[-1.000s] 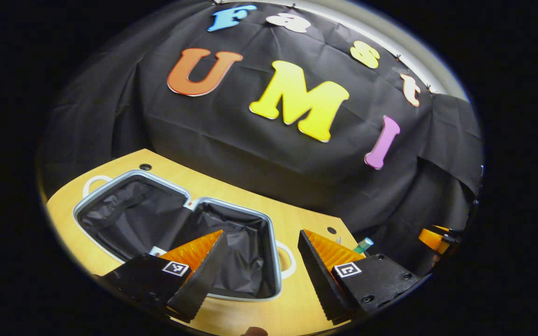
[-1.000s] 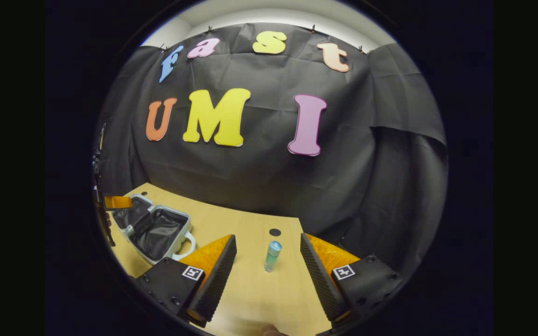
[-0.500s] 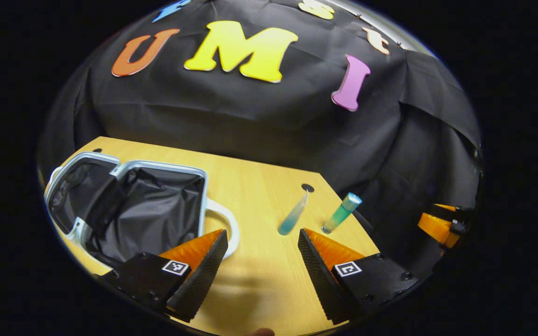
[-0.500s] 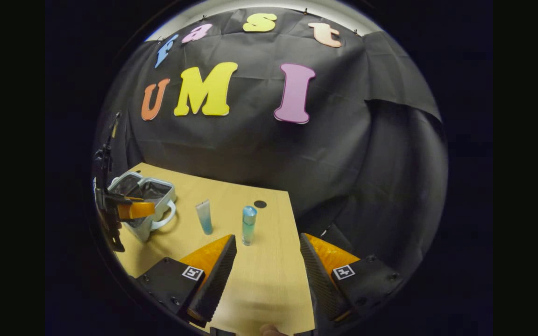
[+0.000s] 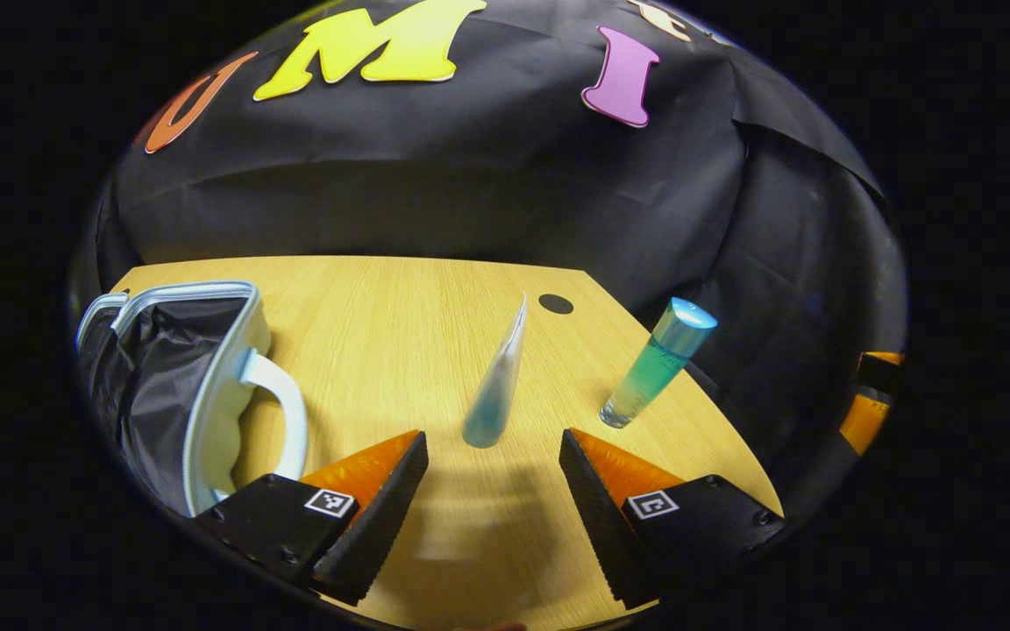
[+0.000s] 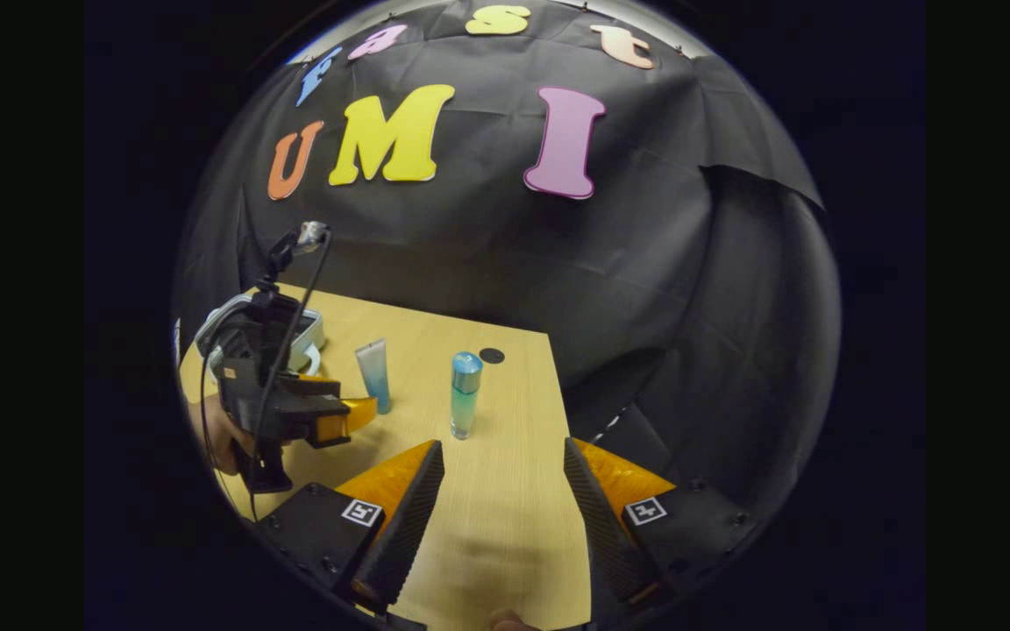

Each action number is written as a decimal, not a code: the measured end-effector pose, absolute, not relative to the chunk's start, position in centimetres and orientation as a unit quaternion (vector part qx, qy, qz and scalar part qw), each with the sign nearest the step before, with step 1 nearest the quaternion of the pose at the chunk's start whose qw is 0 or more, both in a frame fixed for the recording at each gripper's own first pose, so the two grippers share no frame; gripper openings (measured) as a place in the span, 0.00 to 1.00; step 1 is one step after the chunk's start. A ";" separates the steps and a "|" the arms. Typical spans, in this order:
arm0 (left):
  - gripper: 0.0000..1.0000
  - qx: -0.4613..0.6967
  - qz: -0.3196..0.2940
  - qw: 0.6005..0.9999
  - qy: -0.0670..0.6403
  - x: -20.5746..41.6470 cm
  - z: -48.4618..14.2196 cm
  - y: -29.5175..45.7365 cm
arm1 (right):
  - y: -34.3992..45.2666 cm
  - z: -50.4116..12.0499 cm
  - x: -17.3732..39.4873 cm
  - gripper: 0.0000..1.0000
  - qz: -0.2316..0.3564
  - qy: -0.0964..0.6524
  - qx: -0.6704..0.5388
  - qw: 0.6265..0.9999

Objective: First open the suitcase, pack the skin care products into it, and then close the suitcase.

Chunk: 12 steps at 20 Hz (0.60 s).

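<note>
the left gripper (image 5: 492,473) hangs just above the table (image 5: 382,307) with its jaws spread wide and nothing between them. the tube (image 5: 496,386) stands upright on its cap just beyond the gap between the fingers, not touching either one. in the right gripper view the same left gripper (image 6: 356,412) shows from the side, just short of the tube (image 6: 375,375), with a hand (image 6: 220,434) wrapped round its handle.

to the right of the tube, close beside it but apart, stands the bottle (image 5: 658,361), upright with its cap on top; in the right gripper view the bottle (image 6: 464,394) is again right of the tube. beyond the tube, a small dark hole (image 5: 556,304) sits in the table top. to the left of the tube, well apart, lies the suitcase (image 5: 207,377), open, its dark lining showing and its pale handle turned toward the tube.

the right gripper (image 6: 505,508) is held wide open and empty too, over bare table on the near side of the bottle, right of the tube.
</note>
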<state>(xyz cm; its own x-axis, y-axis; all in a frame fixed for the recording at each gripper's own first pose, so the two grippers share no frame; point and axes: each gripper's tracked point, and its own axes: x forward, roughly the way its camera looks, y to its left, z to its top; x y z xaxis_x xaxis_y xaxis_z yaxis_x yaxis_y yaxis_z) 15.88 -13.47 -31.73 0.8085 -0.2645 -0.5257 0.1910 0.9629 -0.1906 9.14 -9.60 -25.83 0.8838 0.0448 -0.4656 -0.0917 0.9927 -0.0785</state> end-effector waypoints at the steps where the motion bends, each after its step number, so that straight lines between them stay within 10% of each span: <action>1: 0.97 -0.064 -0.114 0.947 0.292 16.4 -32.4 -13.8 | -9.5 -26.2 9.5 0.83 0.035 0.241 -0.049 0.969; 10: 0.86 -0.029 -0.099 0.946 0.308 19.8 -35.2 -14.1 | -9.0 -29.3 13.5 0.82 0.027 0.260 -0.038 0.965; 12: 0.69 -0.037 -0.102 0.944 0.311 19.9 -35.4 -14.3 | -8.7 -29.7 14.6 0.82 0.023 0.263 -0.029 0.964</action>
<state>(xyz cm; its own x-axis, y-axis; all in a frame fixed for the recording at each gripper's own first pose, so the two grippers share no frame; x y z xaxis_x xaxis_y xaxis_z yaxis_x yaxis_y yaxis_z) 19.86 -14.28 -35.43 0.7856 -0.2153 -0.5801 0.1686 0.9765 -0.1340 14.58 -8.69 -29.75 0.8602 0.0293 -0.5092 -0.0600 0.9972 -0.0440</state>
